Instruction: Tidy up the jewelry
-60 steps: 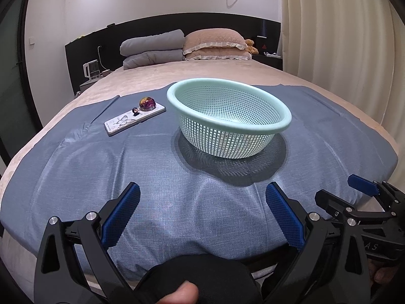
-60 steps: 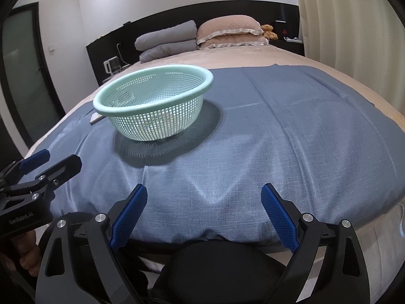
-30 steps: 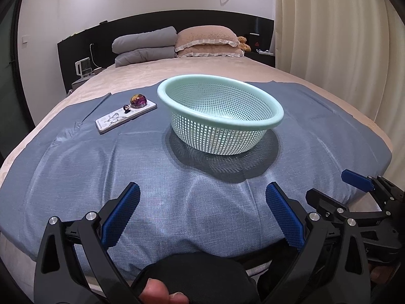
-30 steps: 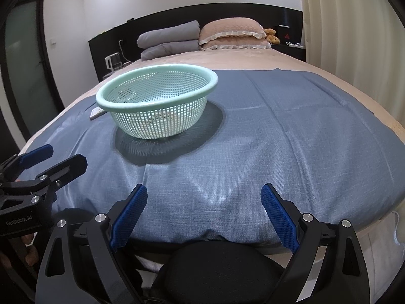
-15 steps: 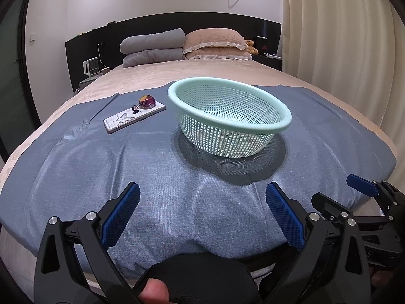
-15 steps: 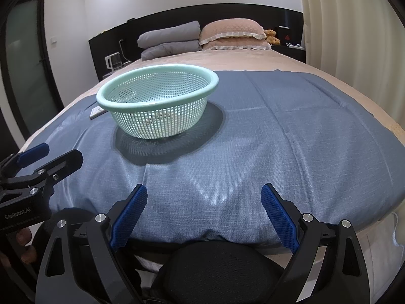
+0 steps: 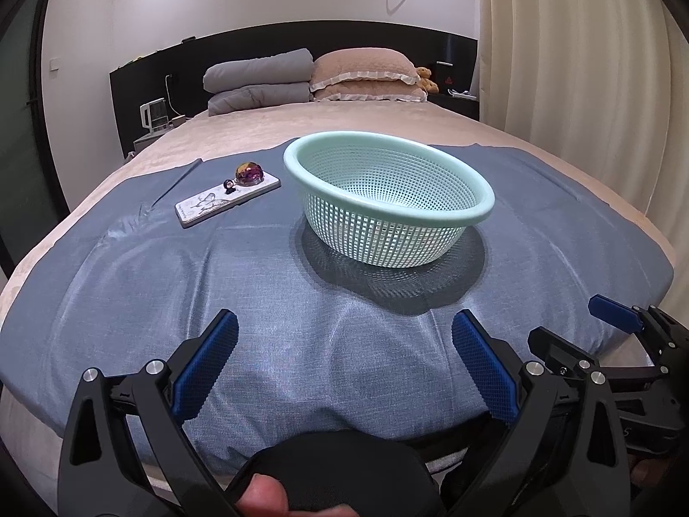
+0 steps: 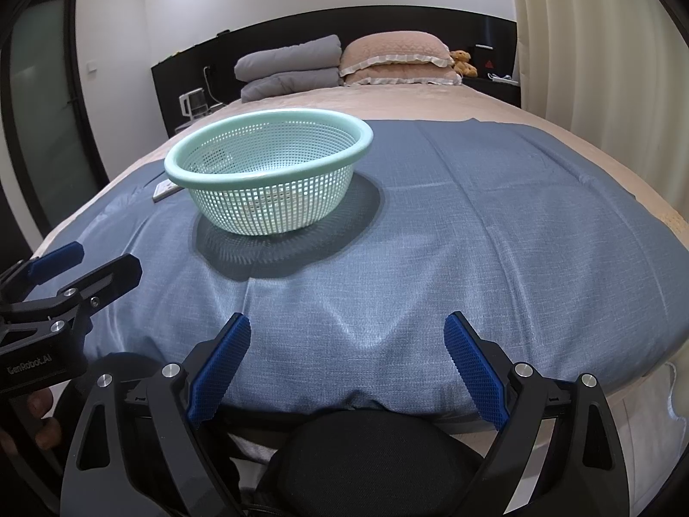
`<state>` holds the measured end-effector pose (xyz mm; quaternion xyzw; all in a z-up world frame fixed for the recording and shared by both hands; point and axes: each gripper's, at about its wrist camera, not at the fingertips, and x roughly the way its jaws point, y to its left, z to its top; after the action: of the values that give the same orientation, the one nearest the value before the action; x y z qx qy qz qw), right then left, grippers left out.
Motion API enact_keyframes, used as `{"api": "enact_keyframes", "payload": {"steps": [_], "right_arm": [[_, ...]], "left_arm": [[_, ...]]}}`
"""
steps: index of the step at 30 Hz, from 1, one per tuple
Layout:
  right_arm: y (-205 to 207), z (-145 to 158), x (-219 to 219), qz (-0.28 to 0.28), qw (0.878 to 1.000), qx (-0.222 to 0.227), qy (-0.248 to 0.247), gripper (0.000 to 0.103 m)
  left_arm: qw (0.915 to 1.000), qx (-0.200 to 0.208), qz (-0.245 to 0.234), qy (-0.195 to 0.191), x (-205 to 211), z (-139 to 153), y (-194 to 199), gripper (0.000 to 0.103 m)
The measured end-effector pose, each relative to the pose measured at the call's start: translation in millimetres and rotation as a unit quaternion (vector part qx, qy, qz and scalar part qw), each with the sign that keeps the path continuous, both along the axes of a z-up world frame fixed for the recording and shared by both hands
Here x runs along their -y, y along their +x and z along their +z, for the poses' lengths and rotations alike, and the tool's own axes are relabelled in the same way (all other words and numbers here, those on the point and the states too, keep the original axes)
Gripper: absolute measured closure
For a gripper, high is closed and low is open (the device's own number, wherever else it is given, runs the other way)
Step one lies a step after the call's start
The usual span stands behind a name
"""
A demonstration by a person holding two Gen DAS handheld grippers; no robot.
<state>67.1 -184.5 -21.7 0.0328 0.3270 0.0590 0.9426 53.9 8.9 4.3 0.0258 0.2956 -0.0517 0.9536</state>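
A mint green perforated basket (image 7: 430, 211) stands on a blue cloth (image 7: 258, 301) spread over the bed; it also shows in the right wrist view (image 8: 275, 207). To its left lies a flat white case with a butterfly print (image 7: 215, 202), carrying a round purple and gold ornament (image 7: 249, 172) and a small dark ring-like piece (image 7: 228, 184). In the right wrist view only a corner of the case (image 8: 166, 189) shows behind the basket. My left gripper (image 7: 344, 331) is open and empty at the bed's near edge. My right gripper (image 8: 346, 336) is open and empty beside it.
Grey bedding (image 7: 258, 82) and a tan pillow (image 7: 361, 73) lie at the headboard. A small teddy bear (image 7: 426, 77) sits beside them. A kettle (image 7: 153, 114) stands on the left nightstand. Curtains (image 7: 581, 86) hang on the right. A dark door (image 8: 38, 107) is at left.
Both grippers have drifted slightly, pulling back a little and returning, so the view shifts. Both stay open and empty. The basket and case have not moved.
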Motion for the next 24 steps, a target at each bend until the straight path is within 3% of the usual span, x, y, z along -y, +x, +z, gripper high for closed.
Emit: {"api": "enact_keyframes", "payload": {"steps": [24], "right_arm": [[0.5, -1.2, -1.2, 0.001, 1.000, -0.002, -0.001, 0.016]], "left_arm": [[1.0000, -0.008, 0.002, 0.003, 1.7, -2.0, 2.2, 0.006]]}}
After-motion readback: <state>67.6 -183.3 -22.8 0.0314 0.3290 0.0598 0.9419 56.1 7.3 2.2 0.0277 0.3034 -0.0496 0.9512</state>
